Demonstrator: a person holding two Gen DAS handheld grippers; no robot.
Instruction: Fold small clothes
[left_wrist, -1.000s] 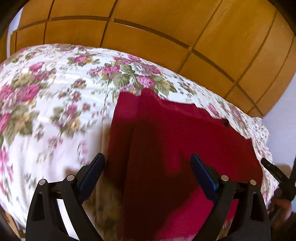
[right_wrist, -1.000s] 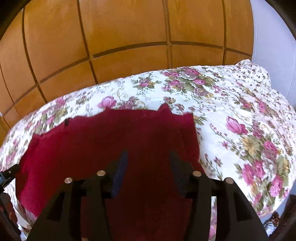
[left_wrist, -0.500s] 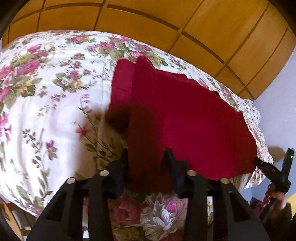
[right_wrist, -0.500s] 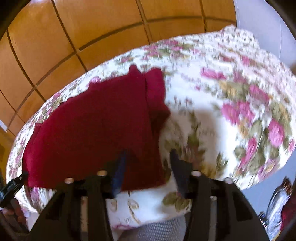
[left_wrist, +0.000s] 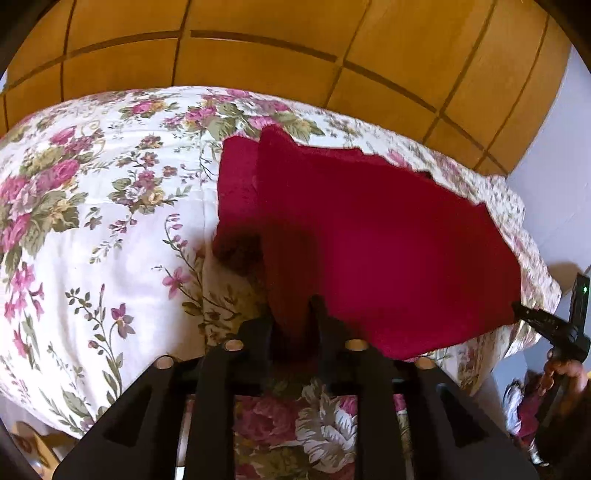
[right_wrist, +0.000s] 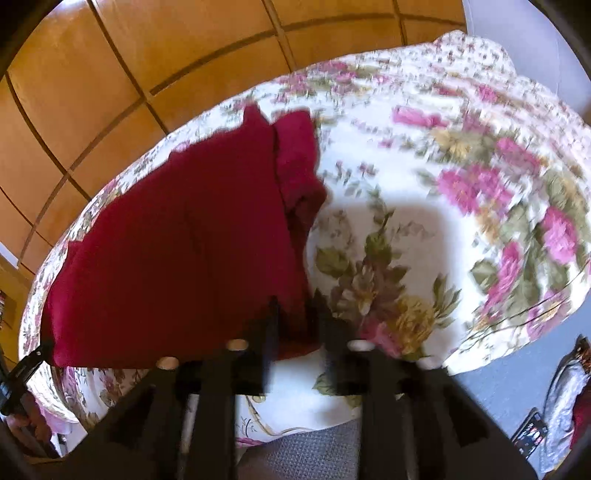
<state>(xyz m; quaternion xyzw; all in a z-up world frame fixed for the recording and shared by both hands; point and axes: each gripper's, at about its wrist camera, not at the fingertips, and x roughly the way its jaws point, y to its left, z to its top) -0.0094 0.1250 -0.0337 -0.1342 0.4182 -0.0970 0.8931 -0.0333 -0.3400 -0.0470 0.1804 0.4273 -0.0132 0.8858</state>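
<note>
A dark red garment (left_wrist: 388, 240) lies spread flat on the flowered bedspread (left_wrist: 92, 221), with a narrower layer showing along its left side. My left gripper (left_wrist: 291, 306) is shut on the garment's near left corner, and cloth bunches between the fingers. In the right wrist view the same red garment (right_wrist: 184, 240) fills the left half. My right gripper (right_wrist: 295, 302) is shut on its near right corner at the bed's edge. Each view shows the other gripper at the opposite corner: the right gripper (left_wrist: 535, 321) and the left gripper (right_wrist: 33, 354).
A wooden panelled wall (left_wrist: 295, 55) stands behind the bed. The bedspread (right_wrist: 461, 177) stretches wide to the right of the garment. On the floor at the lower right lie a phone (right_wrist: 528, 435) and a heap of cloth (right_wrist: 569, 387). A hand (left_wrist: 565, 373) holds the right gripper's handle.
Both grippers drew back to the garment's near hem and closed on its corners. The left jaws went from wide apart to pinched on cloth, and the right jaws narrowed too.
</note>
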